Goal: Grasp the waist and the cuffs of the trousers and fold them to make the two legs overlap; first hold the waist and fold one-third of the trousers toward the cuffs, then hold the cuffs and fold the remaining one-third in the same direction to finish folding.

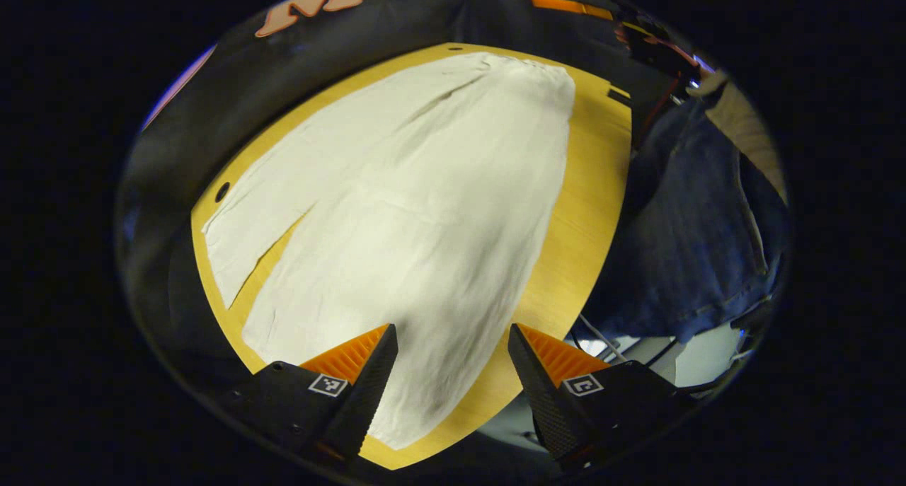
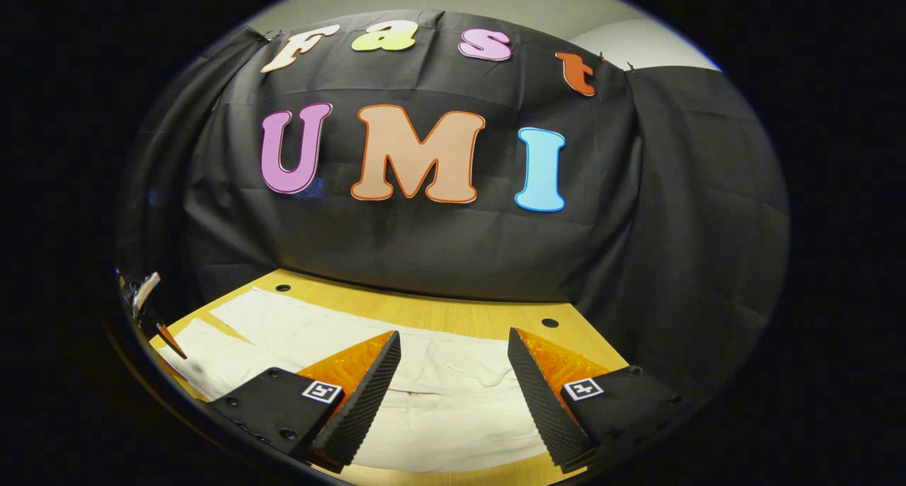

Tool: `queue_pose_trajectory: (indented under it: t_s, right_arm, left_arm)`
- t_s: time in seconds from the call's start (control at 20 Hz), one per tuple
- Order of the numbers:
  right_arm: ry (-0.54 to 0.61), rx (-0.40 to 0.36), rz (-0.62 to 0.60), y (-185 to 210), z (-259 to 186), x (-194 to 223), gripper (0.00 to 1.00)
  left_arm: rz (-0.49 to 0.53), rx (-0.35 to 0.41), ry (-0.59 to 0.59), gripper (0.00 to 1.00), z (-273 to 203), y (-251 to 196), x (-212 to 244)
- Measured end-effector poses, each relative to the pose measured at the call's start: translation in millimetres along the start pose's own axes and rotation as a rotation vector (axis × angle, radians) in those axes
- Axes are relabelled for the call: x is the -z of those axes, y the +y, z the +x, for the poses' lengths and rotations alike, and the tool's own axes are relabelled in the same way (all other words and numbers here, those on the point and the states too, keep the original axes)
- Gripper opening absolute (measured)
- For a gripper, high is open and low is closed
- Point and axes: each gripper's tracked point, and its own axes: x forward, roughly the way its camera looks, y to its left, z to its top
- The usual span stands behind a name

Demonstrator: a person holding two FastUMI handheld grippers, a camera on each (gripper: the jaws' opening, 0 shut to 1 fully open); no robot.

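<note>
Left gripper view: cream cloth trousers (image 1: 410, 210) extend lengthwise ahead of spread left gripper (image 1: 453, 351); right gripper (image 2: 453, 359) likewise spread above them.

One pair of trousers (image 1: 396, 210), one table (image 1: 587, 210), two grippers.

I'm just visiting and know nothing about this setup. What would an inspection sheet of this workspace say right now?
Surface: wooden table, with small round holes near its edges.
Job's things: pale trousers lying flat and unfolded, the two legs spread apart.
Clutter: nothing seen.
Grippers: left gripper open above the trousers, holding nothing; right gripper open above the trousers, holding nothing.
Cables: thin cables beside the table's edge.
Surroundings: black cloth wall behind the table; a person in dark blue clothing stands beside it.
</note>
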Motion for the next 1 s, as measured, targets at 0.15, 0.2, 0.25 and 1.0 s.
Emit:
queue_pose_trajectory:
  t_s: [0.15, 0.2, 0.25, 1.0]
  right_arm:
    - [0.010, 0.001, -0.017, 1, 0, 3, 0.98]
    - [0.013, -0.003, -0.023, 3, 0, 5, 0.98]
    - [0.015, -0.008, -0.028, 3, 0, 6, 0.98]
    - [0.047, 0.005, -0.055, -3, 18, 16, 0.98]
  left_arm:
    - [0.040, 0.046, 0.074, 0.89, 4, 1, 19]
    - [0.046, 0.054, 0.097, 0.88, 5, 4, 26]
    - [0.057, 0.055, 0.117, 0.85, 7, 5, 31]
    - [0.154, 0.085, 0.243, 0.73, 20, 5, 46]
